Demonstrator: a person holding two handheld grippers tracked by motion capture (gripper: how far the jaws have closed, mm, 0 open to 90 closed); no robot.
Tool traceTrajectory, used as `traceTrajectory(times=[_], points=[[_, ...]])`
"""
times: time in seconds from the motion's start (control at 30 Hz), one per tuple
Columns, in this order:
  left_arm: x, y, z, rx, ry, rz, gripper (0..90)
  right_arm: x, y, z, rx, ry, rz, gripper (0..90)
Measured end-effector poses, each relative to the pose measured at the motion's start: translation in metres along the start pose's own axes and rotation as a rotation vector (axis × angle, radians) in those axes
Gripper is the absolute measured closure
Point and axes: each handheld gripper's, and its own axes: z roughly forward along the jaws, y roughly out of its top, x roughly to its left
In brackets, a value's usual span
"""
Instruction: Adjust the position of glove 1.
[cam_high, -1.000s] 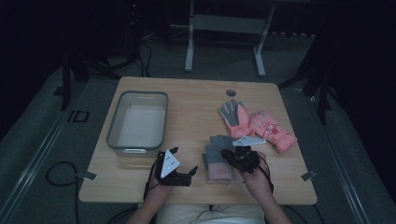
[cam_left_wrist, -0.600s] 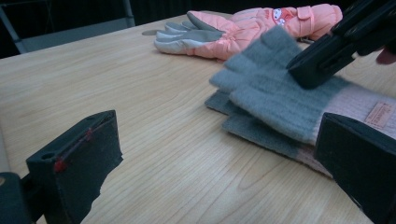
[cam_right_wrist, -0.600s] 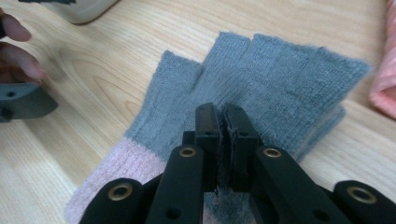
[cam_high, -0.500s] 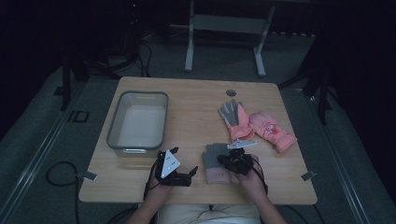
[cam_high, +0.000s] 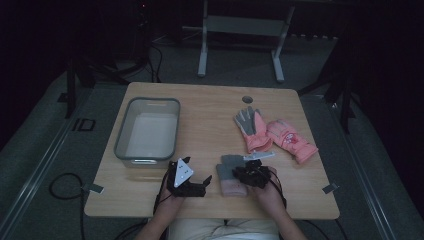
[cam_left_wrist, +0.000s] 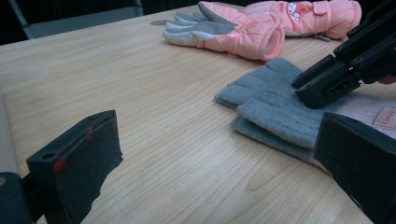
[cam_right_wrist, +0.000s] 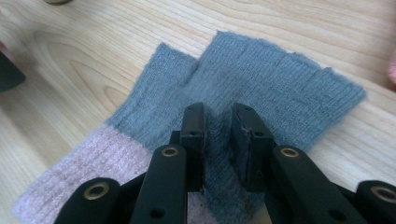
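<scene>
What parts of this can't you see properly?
- Grey knit glove: its pink cuff runs off the right gripper view's bottom edge, and the right tool covers its middle.
- Picture on the pink ski gloves: too small, cut by the left gripper view's top edge.
- Clear bin: its bottom is too dim in the high view.

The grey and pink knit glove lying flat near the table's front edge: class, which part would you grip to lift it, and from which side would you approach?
Probably grip the knit glove at mid-palm, coming straight down from above. It lies flat and limp on the table, so no edge stands up to catch; pinching up a fold of the soft knit works best. The right gripper already has such a ridge of grey fabric between its jaws.
</scene>
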Motion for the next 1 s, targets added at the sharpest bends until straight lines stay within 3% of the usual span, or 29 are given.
traceTrajectory(times=[0.07,0.17,0.27,0.33,0.43,0.57,0.63,0.83,0.93,1.0], points=[[-0.001,-0.001,-0.001,-0.012,0.009,0.017,5.8,-0.002,0.000,0.000,-0.005,0.005,0.010,74.0],[-0.005,-0.001,-0.003,-0.010,0.008,0.069,5.8,-0.002,0.002,-0.008,-0.024,0.018,0.009,72.0],[-0.008,0.005,-0.006,0.018,-0.071,0.038,5.8,-0.010,0.007,-0.021,-0.066,-0.005,0.001,71.5],[-0.012,0.011,-0.007,0.012,-0.128,0.023,5.8,-0.019,0.013,-0.030,-0.090,-0.021,0.009,70.6],[-0.022,0.023,-0.006,0.053,-0.181,0.037,5.8,-0.031,0.022,-0.040,-0.105,-0.051,-0.013,69.6],[-0.038,0.032,-0.004,0.087,-0.307,0.137,5.9,-0.042,0.034,-0.041,-0.102,-0.049,-0.025,66.7],[-0.048,0.033,-0.001,0.104,-0.337,0.211,10.6,-0.045,0.038,-0.037,-0.093,-0.030,-0.026,64.1],[-0.062,0.036,0.015,0.164,-0.413,0.338,22.4,-0.049,0.044,-0.009,-0.043,0.028,-0.028,56.7],[-0.063,0.035,0.023,0.192,-0.418,0.379,27.4,-0.051,0.039,0.006,-0.005,0.040,-0.038,51.5],[-0.064,0.034,0.028,0.215,-0.417,0.406,28.2,-0.054,0.035,0.013,0.025,0.021,-0.050,48.0]])
